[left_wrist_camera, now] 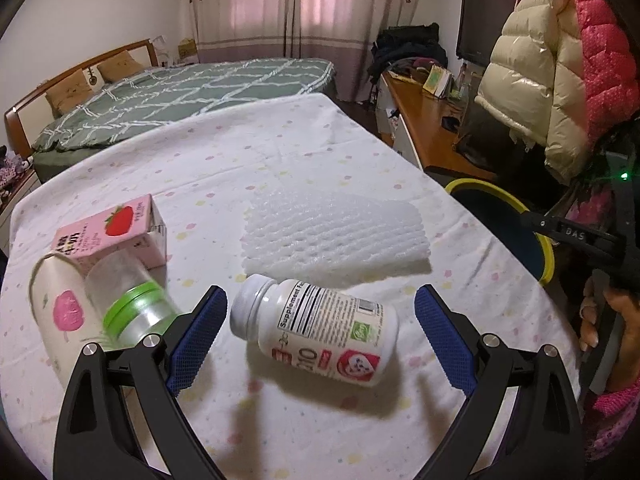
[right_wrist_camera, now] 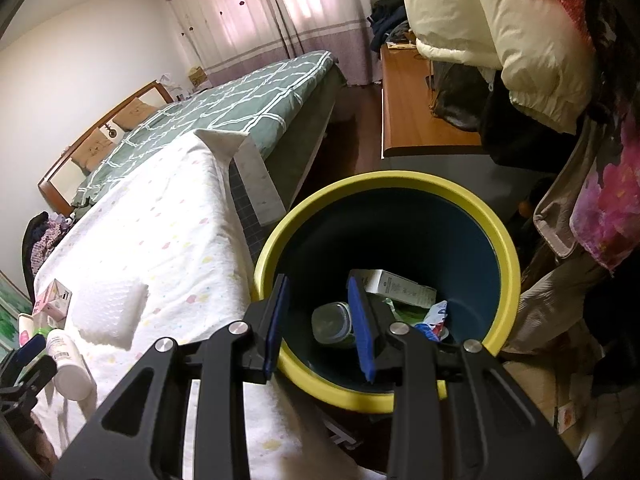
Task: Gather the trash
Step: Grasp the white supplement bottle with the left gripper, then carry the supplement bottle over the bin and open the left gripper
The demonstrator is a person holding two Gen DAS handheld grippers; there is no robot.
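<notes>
Supplement bottle (left_wrist_camera: 320, 332): white, black-printed label, red-pink emblem. Carton (left_wrist_camera: 116, 232): pink, red strawberry print. Jar (left_wrist_camera: 128, 304): clear, green band. Foam net (left_wrist_camera: 340, 236): white mesh. Cloth (left_wrist_camera: 240, 152): white, pastel dots. Bin (right_wrist_camera: 400, 188): yellow rim, dark blue interior. Bedspread (left_wrist_camera: 180, 92): green, white grid. Gripper pads (left_wrist_camera: 200, 336): blue.

I can read "Supplement Fa…" heading the black-bordered panel on the white plastic supplement bottle (left_wrist_camera: 320, 330) lying on its side, and large dark numerals "210" lower on its label. The black arm of the other hand-held gripper (left_wrist_camera: 576, 236) carries the letters "BAS".
</notes>
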